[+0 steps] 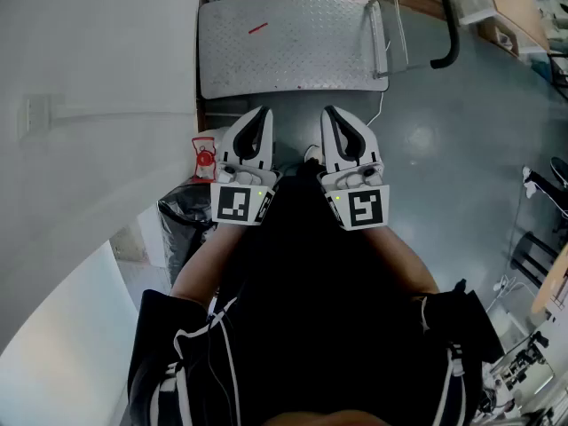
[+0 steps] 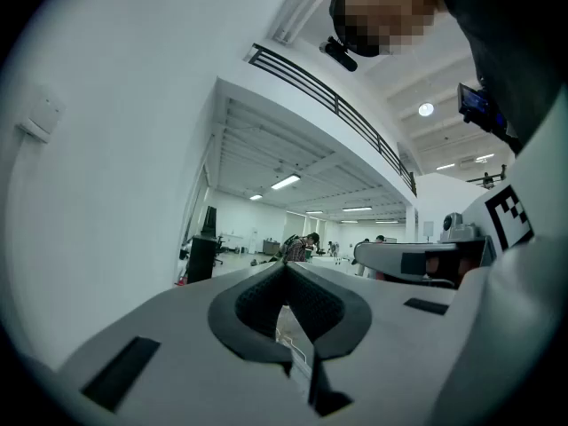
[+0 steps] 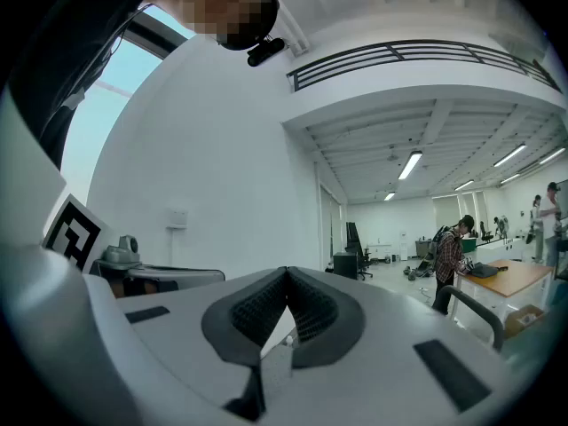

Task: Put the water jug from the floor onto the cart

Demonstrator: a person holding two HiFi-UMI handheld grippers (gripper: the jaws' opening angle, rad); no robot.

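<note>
Grippers, two in number, are being held level and side by side in front of the person's dark-clad body in the head view: the left gripper (image 1: 263, 112) and the right gripper (image 1: 327, 111). Each is carrying one marker cube (image 1: 241, 204), so two cubes are being counted. Both pairs of jaws are being pressed together, tip against tip, with nothing clamped between them (the ribbed black pads are being shown meeting at a point in each gripper view). One cart (image 1: 293, 47), a flat platform of silver tread plate, is being seen on the grey floor (image 1: 444, 149) just beyond the jaw tips. One thin red streak (image 1: 257, 28) is lying on its deck, and one tubular handle (image 1: 390, 29) is standing at its right end. The water jug is not being made out with certainty in any of the three views. One small red-and-white object (image 1: 204, 156) and one black bag (image 1: 182, 216) are sitting by the white wall (image 1: 89, 105), just left of the left gripper. One distant person in a checked shirt (image 3: 451, 257) is being shown standing at a wooden table (image 3: 515, 278).
</note>
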